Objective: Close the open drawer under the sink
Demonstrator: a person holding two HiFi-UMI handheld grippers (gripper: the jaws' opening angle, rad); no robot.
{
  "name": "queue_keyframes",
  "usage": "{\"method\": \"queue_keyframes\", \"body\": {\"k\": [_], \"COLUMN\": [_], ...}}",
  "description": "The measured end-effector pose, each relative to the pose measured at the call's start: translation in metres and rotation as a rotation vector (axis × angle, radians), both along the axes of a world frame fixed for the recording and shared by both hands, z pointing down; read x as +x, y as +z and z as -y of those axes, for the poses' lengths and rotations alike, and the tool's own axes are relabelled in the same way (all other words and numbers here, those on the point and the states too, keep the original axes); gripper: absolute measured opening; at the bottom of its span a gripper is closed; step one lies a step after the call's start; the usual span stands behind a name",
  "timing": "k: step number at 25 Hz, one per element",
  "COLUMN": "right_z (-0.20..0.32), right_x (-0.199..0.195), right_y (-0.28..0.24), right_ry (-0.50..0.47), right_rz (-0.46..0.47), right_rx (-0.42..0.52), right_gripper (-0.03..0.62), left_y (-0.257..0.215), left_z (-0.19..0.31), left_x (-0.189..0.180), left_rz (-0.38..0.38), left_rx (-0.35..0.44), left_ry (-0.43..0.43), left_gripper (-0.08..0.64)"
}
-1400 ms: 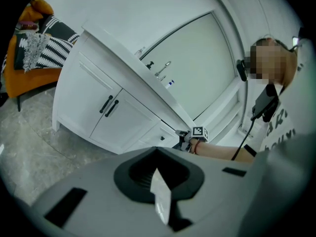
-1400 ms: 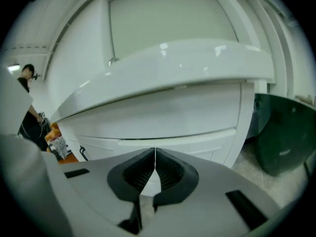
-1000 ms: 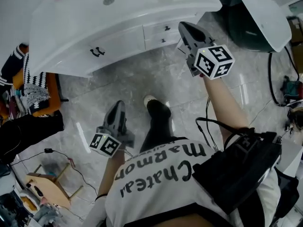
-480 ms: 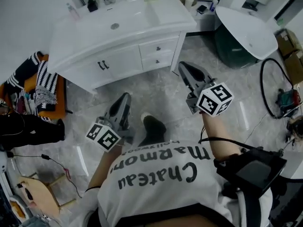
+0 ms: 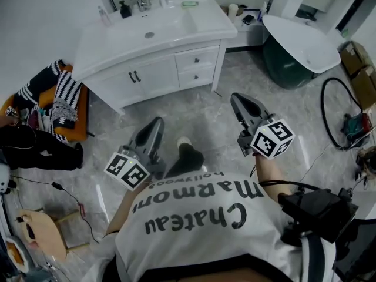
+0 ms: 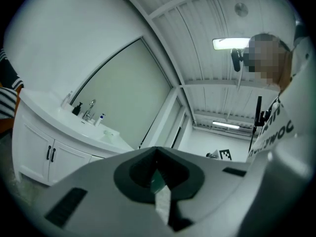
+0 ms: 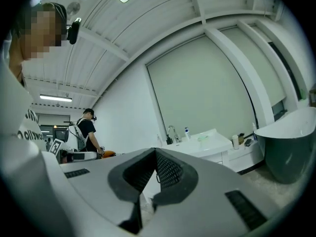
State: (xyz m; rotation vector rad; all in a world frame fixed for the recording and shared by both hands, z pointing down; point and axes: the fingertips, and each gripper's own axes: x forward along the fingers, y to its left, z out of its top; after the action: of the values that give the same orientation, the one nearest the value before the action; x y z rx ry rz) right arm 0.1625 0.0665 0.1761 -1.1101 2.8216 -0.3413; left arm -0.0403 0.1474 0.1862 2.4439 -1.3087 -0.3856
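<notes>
The white vanity [image 5: 202, 22] with its sink [image 5: 150, 34] stands at the top of the head view. Its two small drawers [image 5: 197, 59] sit flush with the cabinet front, beside the double doors [image 5: 136, 77]. My right gripper [image 5: 241, 101] is shut and empty, held level over the floor well short of the drawers. My left gripper [image 5: 154, 128] is lower left, also shut with nothing in it. In the left gripper view the jaws [image 6: 157, 152] meet in front of the vanity [image 6: 44, 147]. The right gripper [image 7: 154, 154] points toward the vanity [image 7: 207, 147].
A dark freestanding bathtub [image 5: 299, 46] stands right of the vanity. An orange basket with striped clothes [image 5: 59, 107] is at the left, cables [image 5: 335, 116] at the right. My own shoe [image 5: 189, 154] is on the marble floor. Another person [image 7: 88, 130] stands far off.
Both grippers have drawn back from the vanity. The right gripper, close to the drawers a second ago, now hangs well away. The left gripper rose. The whole vanity has come into view.
</notes>
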Motion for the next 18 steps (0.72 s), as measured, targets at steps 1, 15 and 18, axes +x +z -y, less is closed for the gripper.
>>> {"method": "queue_keyframes", "body": {"k": [1,15,18], "right_z": [-0.005,-0.050,-0.061], "right_x": [0.002,-0.008,-0.028], "right_y": [0.000,-0.032,-0.032], "right_ry": [0.004,-0.003,0.012], "right_rz": [0.002,0.040,0.031], "right_rx": [-0.005,-0.009,-0.001], "right_gripper": [0.011,0.011,0.011], "left_y": [-0.002,-0.031,-0.029], "left_z": [-0.005,-0.050,-0.058], "left_x": [-0.001,-0.019,-0.042], "left_rz": [-0.004,-0.018,-0.019], "left_rx": [0.000,-0.001,-0.004], "left_ry": [-0.006,-0.021,-0.014], "left_gripper": [0.009,0.009,0.009]}}
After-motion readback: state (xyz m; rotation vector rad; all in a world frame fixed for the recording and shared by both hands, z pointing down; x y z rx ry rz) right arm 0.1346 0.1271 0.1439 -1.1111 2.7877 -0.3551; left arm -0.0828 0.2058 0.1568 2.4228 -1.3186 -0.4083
